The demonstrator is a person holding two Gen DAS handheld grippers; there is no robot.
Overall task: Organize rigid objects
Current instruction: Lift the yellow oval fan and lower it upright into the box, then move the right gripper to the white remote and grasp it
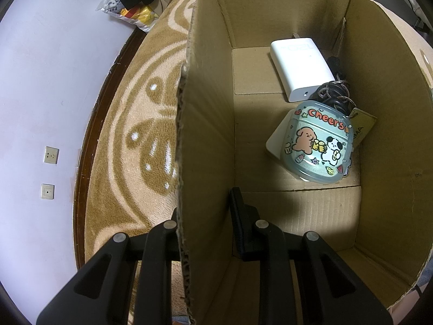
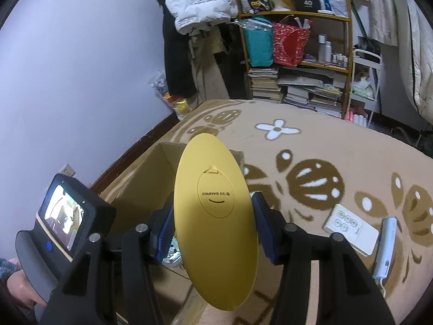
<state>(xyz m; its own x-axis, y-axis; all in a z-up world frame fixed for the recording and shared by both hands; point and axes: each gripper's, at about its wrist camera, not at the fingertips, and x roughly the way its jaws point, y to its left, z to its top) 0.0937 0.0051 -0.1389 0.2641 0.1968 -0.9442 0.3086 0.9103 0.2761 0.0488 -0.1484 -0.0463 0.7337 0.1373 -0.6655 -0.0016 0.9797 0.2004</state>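
A cardboard box (image 1: 270, 21) stands open on the patterned rug (image 1: 130, 146). My left gripper (image 1: 208, 205) is shut on the box's left wall, with one black finger (image 1: 239, 224) inside and the other hidden behind the cardboard. In the box lie a white charger (image 1: 300, 67), a clear blue "Cheers" case (image 1: 316, 143) with cartoon dogs, and a bunch of keys (image 1: 334, 89). My right gripper (image 2: 215, 227) is shut on a yellow oval object (image 2: 216, 243) printed SANRIO, held upright above the box (image 2: 135, 189), with its blue pads (image 2: 263, 224) on both sides.
On the rug to the right lie a white power strip (image 2: 351, 228) and a long white device (image 2: 384, 246). A shelf (image 2: 297, 62) with bags and stacked books stands at the back. The wall (image 2: 81, 67) runs along the left. The left gripper's screen unit (image 2: 63, 211) sits at lower left.
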